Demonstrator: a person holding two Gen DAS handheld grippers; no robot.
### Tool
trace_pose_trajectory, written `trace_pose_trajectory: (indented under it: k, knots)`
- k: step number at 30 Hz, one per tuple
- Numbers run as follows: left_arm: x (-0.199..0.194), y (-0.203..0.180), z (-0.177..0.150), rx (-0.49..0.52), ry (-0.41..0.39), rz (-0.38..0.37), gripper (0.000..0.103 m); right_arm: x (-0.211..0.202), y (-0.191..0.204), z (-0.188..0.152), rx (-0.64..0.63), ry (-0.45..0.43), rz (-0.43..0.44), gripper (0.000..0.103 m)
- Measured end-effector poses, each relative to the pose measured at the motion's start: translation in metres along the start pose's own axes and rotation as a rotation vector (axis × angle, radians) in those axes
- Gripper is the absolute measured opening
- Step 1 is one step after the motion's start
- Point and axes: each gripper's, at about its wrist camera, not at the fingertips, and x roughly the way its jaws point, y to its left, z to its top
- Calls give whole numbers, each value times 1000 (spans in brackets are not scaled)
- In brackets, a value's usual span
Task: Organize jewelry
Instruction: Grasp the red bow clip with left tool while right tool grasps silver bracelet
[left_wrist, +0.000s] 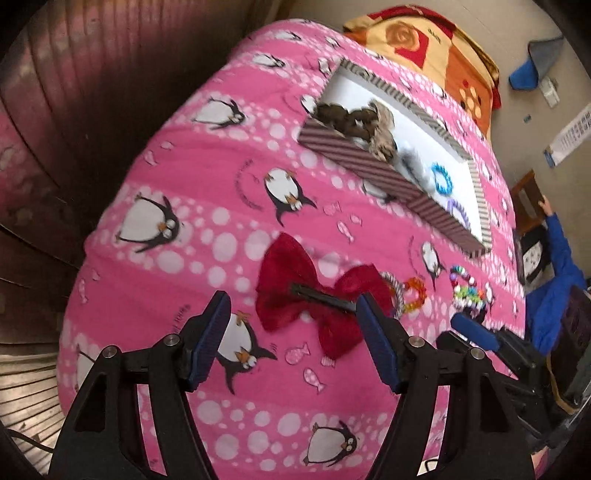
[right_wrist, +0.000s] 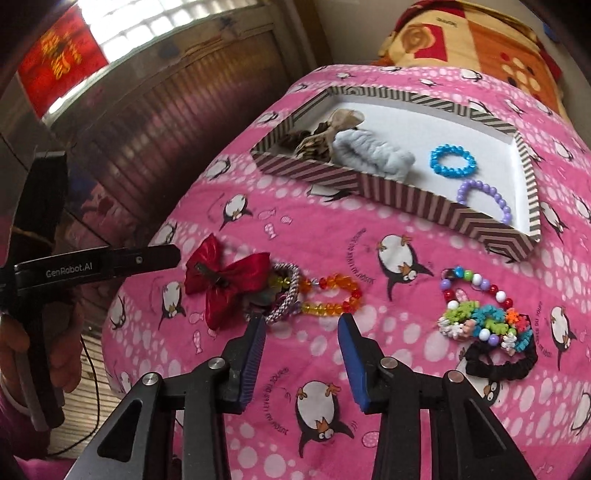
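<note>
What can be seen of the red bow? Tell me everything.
The red bow is a shiny, satin-looking hair bow with four loops, lying flat on the pink penguin blanket, outside the striped box. A dark metal clip runs across its middle, facing up. Its right side touches or overlaps a braided bracelet. In the left wrist view it lies just ahead of the open left gripper, unheld.

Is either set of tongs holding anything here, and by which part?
Nothing is held. Left tongs and right tongs are both open above the blanket.
</note>
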Motion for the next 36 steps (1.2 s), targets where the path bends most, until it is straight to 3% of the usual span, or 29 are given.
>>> trace_pose_trajectory:
  k: [5,11,16,17,18,19,23,28,34,35,36]
  knots:
    - [13,-4,-1,-88,53,-25,70,3,-1,2,-4,19,1,39]
    - [28,-5,9,-256,59,29,70,5,-5,4,1,36,27,39]
    - [46,-6,11,-285,83,35,70,8,-2,5,-24,42,44,37]
    - [47,-7,10,-271,75,38,62,10,-2,5,-25,45,52,29]
    - [47,-9,10,-249,66,52,39,11,-1,6,-26,50,59,27]
    - [48,-10,10,-221,69,83,30,14,0,7,-31,55,62,26]
    - [43,0,10,-218,54,57,18,24,5,12,-46,70,78,23]
    - [25,20,10,-216,12,76,15,41,10,24,-58,90,85,23]
    - [7,25,9,-212,-23,79,15,67,4,30,-20,142,32,22]
    - [6,23,9,-208,-27,81,15,69,2,30,-15,147,40,12]
    - [4,22,9,-202,-32,85,15,70,1,30,-14,155,51,8]
